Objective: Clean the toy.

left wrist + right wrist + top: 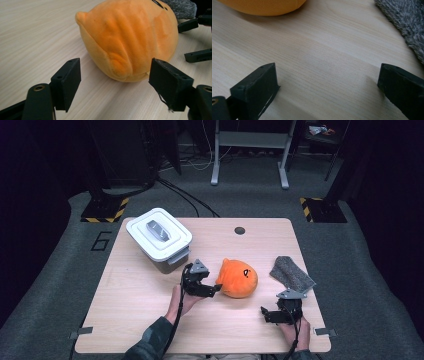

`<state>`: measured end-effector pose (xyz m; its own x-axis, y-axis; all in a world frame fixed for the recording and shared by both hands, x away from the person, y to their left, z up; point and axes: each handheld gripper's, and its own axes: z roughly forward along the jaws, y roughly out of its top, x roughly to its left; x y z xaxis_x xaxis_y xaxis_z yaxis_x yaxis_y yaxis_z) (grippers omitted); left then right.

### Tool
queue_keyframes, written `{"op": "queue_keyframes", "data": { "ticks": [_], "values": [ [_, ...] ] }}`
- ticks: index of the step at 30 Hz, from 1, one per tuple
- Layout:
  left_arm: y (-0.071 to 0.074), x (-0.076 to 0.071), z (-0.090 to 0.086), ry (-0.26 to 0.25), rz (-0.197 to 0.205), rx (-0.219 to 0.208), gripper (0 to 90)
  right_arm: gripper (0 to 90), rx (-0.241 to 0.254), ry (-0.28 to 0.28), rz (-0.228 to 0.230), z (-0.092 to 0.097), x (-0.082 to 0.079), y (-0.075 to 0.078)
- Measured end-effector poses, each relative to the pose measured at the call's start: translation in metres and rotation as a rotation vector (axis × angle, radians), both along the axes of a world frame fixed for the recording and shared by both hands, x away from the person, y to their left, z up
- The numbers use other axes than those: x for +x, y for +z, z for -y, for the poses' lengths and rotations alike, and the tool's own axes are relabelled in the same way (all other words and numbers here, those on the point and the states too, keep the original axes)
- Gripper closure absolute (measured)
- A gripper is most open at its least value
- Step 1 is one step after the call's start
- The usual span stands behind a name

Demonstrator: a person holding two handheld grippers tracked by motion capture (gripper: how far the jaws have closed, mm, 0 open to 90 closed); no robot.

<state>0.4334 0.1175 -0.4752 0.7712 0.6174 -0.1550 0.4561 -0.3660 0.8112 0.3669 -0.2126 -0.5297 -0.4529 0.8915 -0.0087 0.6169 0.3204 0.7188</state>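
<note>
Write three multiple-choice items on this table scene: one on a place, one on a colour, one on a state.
1. The white lidded plastic bin sits at the table's: A far left, B near right, C centre.
2. The round plush toy is: A green, B orange, C blue.
3. The left tool is: A open with its jaws either side of the toy's end, B clamped on the grey fuzzy cloth, C lying on the bin.
Answers: 1 A, the high view shows it there. 2 B, orange in every view. 3 A, gaps show beside both pads.
</note>
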Motion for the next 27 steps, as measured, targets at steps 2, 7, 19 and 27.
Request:
{"op": "queue_keyframes", "data": {
  "ticks": [2,7,19,27],
  "values": [
    [-0.004,0.002,0.003,-0.002,-0.013,0.006,34.2,1.9,0.0,0.001,-0.003,0.0,0.0,0.0],
    [-0.01,0.003,0.008,-0.004,-0.047,-0.02,53.1,2.0,0.002,0.001,0.002,0.0,0.0,0.0],
    [-0.016,-0.011,0.011,0.058,-0.024,-0.019,78.7,1.7,0.007,-0.006,-0.005,-0.001,0.0,0.0],
    [-0.018,-0.023,0.012,0.067,-0.013,-0.015,79.3,0.0,-0.004,0.006,-0.012,0.0,0.004,0.0]
  ]
}}
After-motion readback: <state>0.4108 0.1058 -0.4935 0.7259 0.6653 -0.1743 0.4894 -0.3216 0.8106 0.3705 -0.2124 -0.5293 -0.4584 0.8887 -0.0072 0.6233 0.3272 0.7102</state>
